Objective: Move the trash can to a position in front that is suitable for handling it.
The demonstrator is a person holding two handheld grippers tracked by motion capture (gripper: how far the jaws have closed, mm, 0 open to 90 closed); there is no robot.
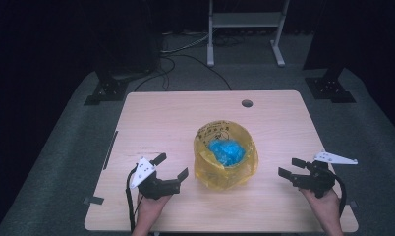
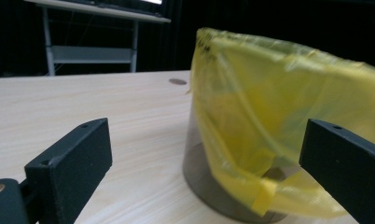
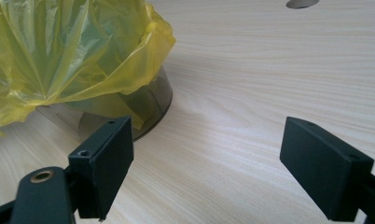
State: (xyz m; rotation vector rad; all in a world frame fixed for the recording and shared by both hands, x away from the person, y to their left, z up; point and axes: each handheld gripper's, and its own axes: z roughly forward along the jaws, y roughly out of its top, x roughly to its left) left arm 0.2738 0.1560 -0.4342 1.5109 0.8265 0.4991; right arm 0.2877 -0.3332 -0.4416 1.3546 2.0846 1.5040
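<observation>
A small round bin lined with a yellow plastic bag [image 1: 226, 157] stands near the middle of the wooden table [image 1: 166, 118]. Crumpled blue material [image 1: 226, 151] lies inside it. The bag drapes over the bin's dark clear wall [image 2: 199, 172], which also shows under the bag's folds [image 3: 148, 105] in the right gripper view. My left gripper [image 1: 172, 166] is held open just left of the bin, its jaws wide apart with nothing between them. My right gripper [image 1: 290, 167] is open too, a short way right of the bin, above bare table.
A round cable hole [image 1: 246, 103] sits in the table's far side. Beyond the table stand a white metal frame [image 1: 244, 29], black stand bases [image 1: 104, 91] and cables on grey floor. A dark strip [image 1: 109, 150] lies along the table's left edge.
</observation>
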